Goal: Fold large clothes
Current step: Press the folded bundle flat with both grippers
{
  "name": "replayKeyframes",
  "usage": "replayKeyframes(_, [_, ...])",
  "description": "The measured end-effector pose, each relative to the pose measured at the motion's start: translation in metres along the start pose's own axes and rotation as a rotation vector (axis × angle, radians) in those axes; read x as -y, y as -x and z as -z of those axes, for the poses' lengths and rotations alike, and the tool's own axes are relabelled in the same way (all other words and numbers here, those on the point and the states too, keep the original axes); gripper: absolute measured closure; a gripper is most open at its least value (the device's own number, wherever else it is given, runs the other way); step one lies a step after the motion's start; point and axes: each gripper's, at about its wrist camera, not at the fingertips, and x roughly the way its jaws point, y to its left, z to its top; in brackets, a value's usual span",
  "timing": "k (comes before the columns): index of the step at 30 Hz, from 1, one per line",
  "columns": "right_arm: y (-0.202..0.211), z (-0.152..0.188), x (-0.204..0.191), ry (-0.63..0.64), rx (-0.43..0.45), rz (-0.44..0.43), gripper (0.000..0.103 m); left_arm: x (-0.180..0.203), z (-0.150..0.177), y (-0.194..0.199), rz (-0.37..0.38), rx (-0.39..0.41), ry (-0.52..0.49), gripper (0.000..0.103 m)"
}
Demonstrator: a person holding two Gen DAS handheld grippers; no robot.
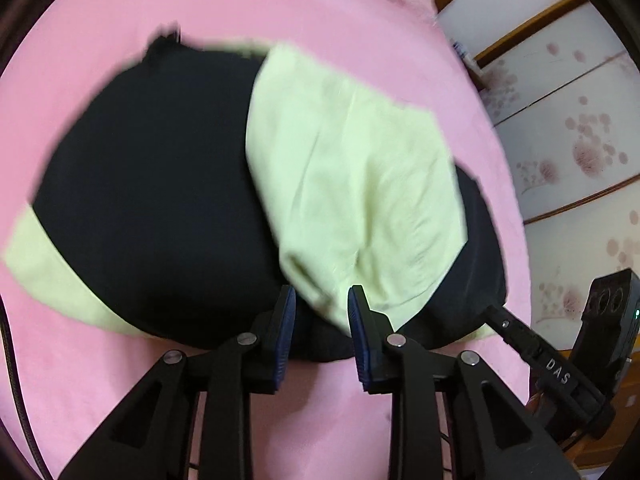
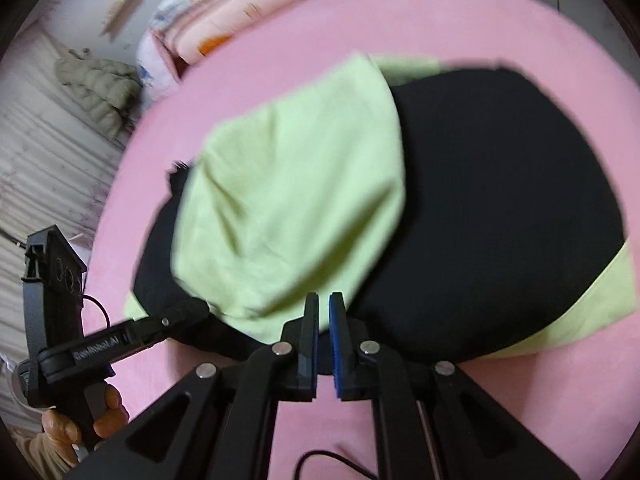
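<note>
A large black and pale-green garment (image 1: 160, 200) lies on the pink bed sheet (image 1: 100, 380). A pale-green sleeve (image 1: 352, 184) is folded over its black body. My left gripper (image 1: 322, 300) is open, its fingertips at the near end of the green sleeve, nothing clamped. In the right wrist view the same garment (image 2: 500, 200) and green sleeve (image 2: 296, 208) show. My right gripper (image 2: 324, 300) is nearly shut at the sleeve's near edge; whether cloth is pinched is unclear. The left gripper also shows in the right wrist view (image 2: 196, 308), and the right one in the left wrist view (image 1: 496, 314).
The pink sheet (image 2: 400, 32) covers the bed all around the garment. Folded bedding (image 2: 224, 12) is stacked at the far side, a beige jacket (image 2: 100, 84) beyond it. A floral sliding wardrobe (image 1: 568, 128) stands on the right. A black cable (image 2: 332, 464) lies near me.
</note>
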Motion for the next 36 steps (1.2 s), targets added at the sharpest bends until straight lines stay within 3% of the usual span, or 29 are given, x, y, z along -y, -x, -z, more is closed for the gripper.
replayKeyframes(5, [0.005, -0.033, -0.025, 0.073, 0.073, -0.021, 0.096, 0.017, -0.031, 0.012, 0.05, 0.106, -0.023, 0.079])
replayKeyframes(9, [-0.023, -0.057, -0.038, 0.111, 0.069, -0.045, 0.096, 0.032, -0.056, -0.02, 0.058, 0.116, -0.035, 0.079])
replayKeyframes(11, [-0.041, -0.063, -0.041, 0.136, 0.04, -0.04, 0.096, 0.028, -0.06, -0.039, 0.008, 0.101, -0.056, 0.079])
replayKeyframes(13, [-0.057, -0.066, -0.032, 0.162, 0.024, 0.023, 0.097, 0.018, -0.062, -0.053, -0.093, 0.086, -0.072, 0.079])
replayKeyframes(15, [-0.067, -0.065, -0.014, 0.167, 0.025, 0.169, 0.099, 0.0, -0.057, -0.073, -0.182, 0.034, -0.057, 0.087])
replayKeyframes(16, [-0.072, -0.062, 0.005, 0.152, 0.017, 0.249, 0.103, -0.013, -0.052, -0.083, -0.188, 0.002, -0.039, 0.088])
replayKeyframes(17, [-0.076, -0.06, 0.02, 0.132, 0.001, 0.274, 0.103, -0.02, -0.049, -0.087, -0.171, -0.003, -0.028, 0.09])
replayKeyframes(21, [-0.078, -0.044, 0.061, 0.056, -0.033, 0.193, 0.103, -0.023, -0.039, -0.094, -0.153, 0.027, -0.059, 0.092])
replayKeyframes(26, [-0.078, -0.041, 0.054, 0.078, -0.019, 0.243, 0.103, -0.022, -0.039, -0.095, -0.16, 0.042, -0.05, 0.092])
replayKeyframes(32, [-0.069, -0.043, 0.053, 0.067, -0.014, 0.224, 0.103, -0.03, -0.042, -0.083, -0.123, 0.021, -0.02, 0.091])
replayKeyframes(34, [-0.063, -0.043, 0.051, 0.061, -0.015, 0.216, 0.103, -0.027, -0.043, -0.079, -0.119, 0.018, -0.011, 0.087])
replayKeyframes(36, [-0.053, -0.044, 0.048, 0.049, -0.01, 0.209, 0.103, -0.023, -0.042, -0.068, -0.112, 0.023, -0.007, 0.071])
